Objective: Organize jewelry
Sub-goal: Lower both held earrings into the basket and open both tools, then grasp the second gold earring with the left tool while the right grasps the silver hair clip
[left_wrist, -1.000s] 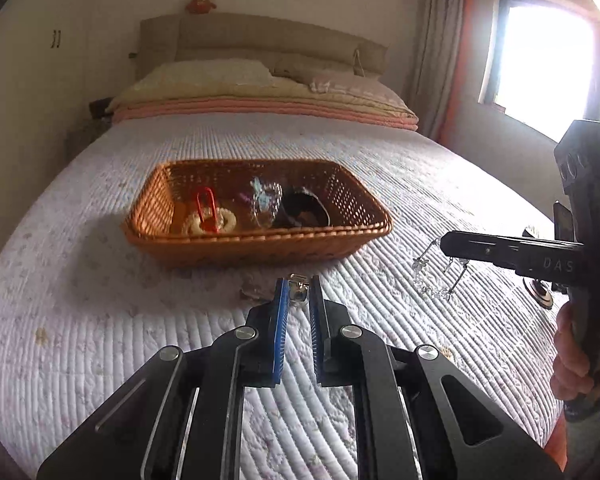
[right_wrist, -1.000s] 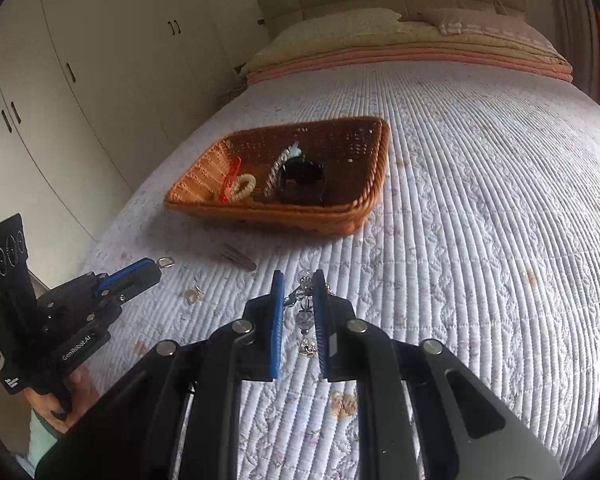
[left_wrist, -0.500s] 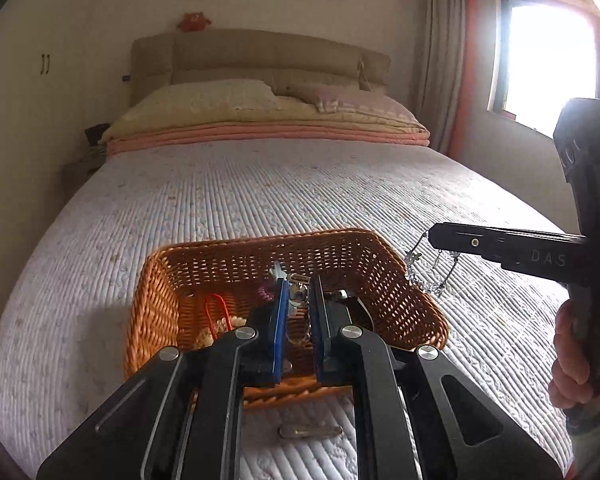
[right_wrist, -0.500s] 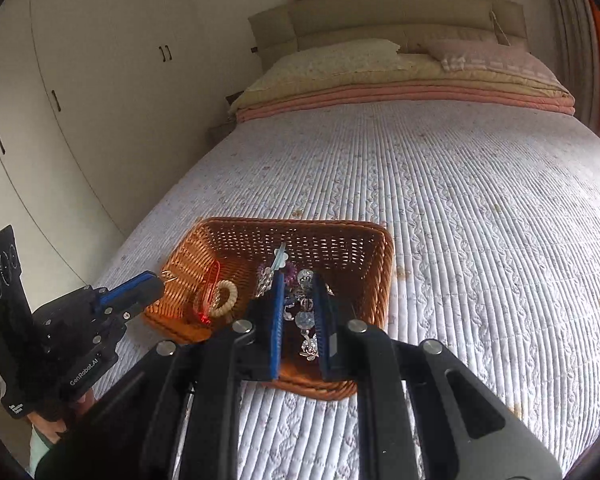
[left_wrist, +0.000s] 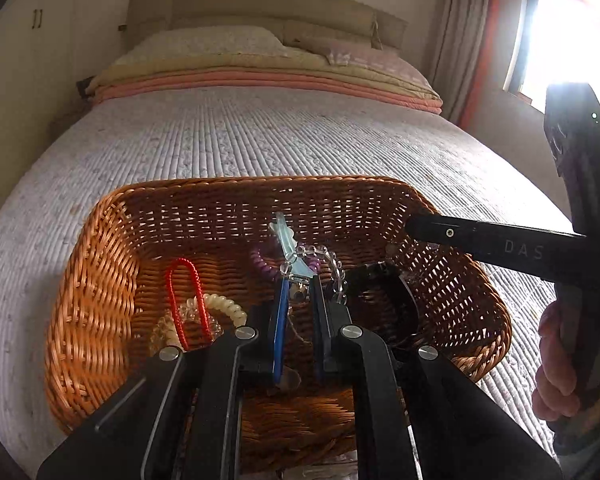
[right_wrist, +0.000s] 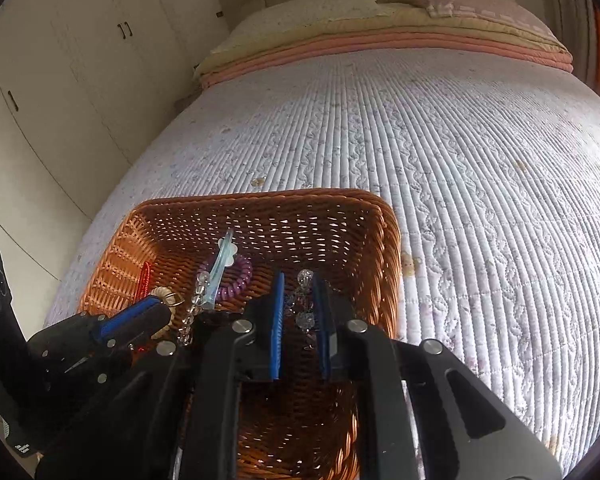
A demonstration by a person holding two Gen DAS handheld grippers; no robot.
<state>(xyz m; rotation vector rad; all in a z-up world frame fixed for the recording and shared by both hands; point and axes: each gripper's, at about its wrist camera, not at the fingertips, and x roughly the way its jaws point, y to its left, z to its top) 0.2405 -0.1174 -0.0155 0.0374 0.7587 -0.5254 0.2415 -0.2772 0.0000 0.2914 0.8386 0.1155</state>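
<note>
A wicker basket (left_wrist: 260, 182) (right_wrist: 260, 196) sits on the quilted bed. Inside lie a red cord loop (left_wrist: 182, 292), a cream coil tie (left_wrist: 224, 306), a purple coil (left_wrist: 262, 260), a pale blue clip (left_wrist: 288, 244), a clear bead bracelet (left_wrist: 334, 270) and a black item (left_wrist: 380, 292). My left gripper (left_wrist: 298, 280) (right_wrist: 166, 304) hangs over the basket's near middle, shut on a small metal ring (right_wrist: 175, 299). My right gripper (right_wrist: 299, 277) (left_wrist: 410, 226) is over the basket's right side, shut on a crystal bead piece (right_wrist: 305, 300) that dangles between its pads.
The white quilted bedspread (right_wrist: 480, 160) stretches around the basket. Pillows and folded pink blankets (left_wrist: 260, 80) lie at the headboard. Wardrobe doors (right_wrist: 60, 60) stand to the left, a bright window (left_wrist: 564, 40) to the right. A person's hand (left_wrist: 556, 360) holds the right gripper's handle.
Both grippers moved forward from above the bedspread to above the basket, each still carrying its piece. The basket now fills the lower part of both views.
</note>
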